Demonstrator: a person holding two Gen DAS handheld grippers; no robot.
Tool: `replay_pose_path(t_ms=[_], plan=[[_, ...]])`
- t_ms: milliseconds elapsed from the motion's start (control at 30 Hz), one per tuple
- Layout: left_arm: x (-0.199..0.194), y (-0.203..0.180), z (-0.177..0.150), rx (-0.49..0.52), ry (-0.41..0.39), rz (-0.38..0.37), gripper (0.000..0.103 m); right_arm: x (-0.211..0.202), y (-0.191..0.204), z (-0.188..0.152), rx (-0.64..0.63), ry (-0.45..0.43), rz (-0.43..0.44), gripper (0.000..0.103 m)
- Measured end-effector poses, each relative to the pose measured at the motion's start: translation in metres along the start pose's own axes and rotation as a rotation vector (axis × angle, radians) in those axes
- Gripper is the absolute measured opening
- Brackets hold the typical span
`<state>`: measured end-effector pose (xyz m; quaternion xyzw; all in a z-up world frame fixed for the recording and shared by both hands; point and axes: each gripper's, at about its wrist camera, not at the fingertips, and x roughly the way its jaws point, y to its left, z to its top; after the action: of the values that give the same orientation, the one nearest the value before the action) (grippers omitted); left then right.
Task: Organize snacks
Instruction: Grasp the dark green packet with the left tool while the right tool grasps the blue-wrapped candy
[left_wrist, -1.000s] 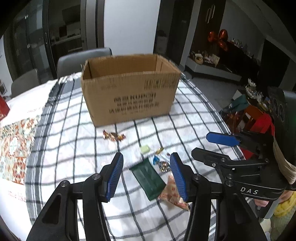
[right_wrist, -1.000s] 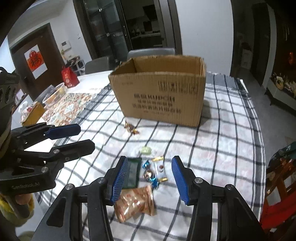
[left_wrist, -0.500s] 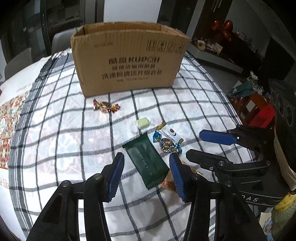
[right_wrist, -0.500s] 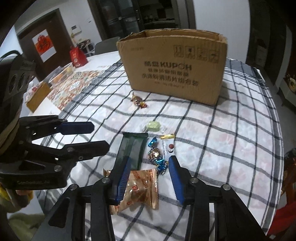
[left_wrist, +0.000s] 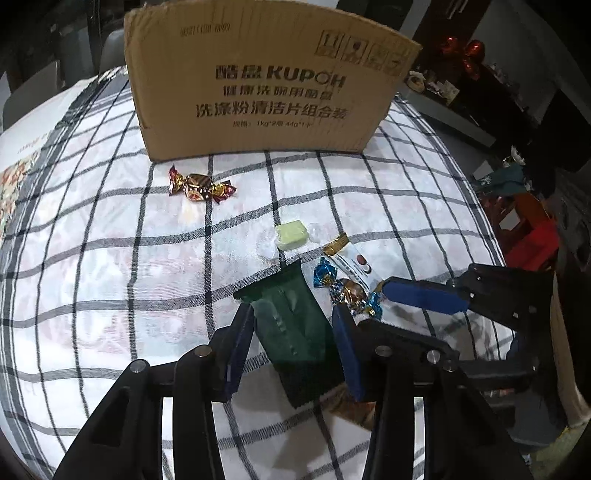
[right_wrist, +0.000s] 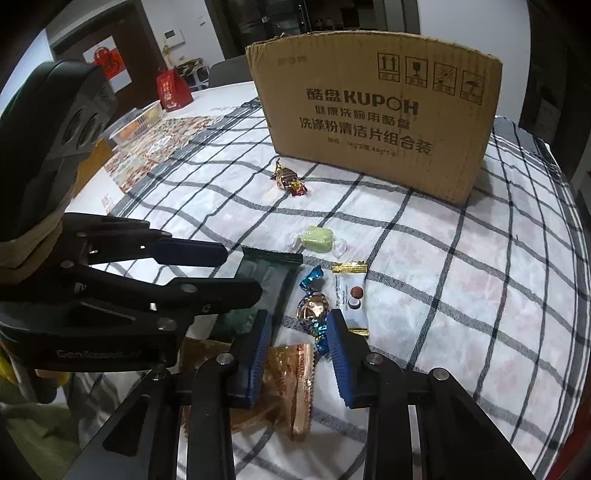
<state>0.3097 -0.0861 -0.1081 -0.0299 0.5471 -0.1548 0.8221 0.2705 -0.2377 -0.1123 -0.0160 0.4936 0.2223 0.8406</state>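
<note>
Left wrist: gripper (left_wrist: 291, 325) closing (astride green packet (left_wrist: 295, 325)).

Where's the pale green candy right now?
The pale green candy lies loose on the checked tablecloth in front of the cardboard box, just beyond the dark green packet and the gold-ended white bar.

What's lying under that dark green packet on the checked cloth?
The dark green packet lies over one edge of an orange snack bag. Elsewhere only checked cloth shows around it; whatever lies beneath its middle is hidden.
</note>
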Motion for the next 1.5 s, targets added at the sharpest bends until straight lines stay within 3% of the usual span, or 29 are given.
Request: replay_pose_path(t_ms=[267,533,800,1067,1500], plan=[[0.016,-0.002,0.004,-0.044,0.021,0.015,0.043,0.010,-0.002,-0.001,-0.036,0.000,-0.003,0.030],[0.024,-0.012,0.009,-0.036,0.028,0.100,0.042,0.018,-0.004,0.001,-0.059,-0.008,-0.010,0.029],[0.028,-0.014,0.011,-0.036,0.036,0.139,0.042,0.022,-0.002,0.002,-0.067,-0.024,-0.031,0.025],[0.023,-0.011,0.010,-0.031,0.016,0.112,0.032,0.022,-0.001,0.000,-0.051,-0.041,-0.046,0.024],[-0.014,0.001,-0.001,-0.037,-0.067,0.067,0.029,0.008,0.004,0.002,-0.002,-0.082,-0.049,0.024]])
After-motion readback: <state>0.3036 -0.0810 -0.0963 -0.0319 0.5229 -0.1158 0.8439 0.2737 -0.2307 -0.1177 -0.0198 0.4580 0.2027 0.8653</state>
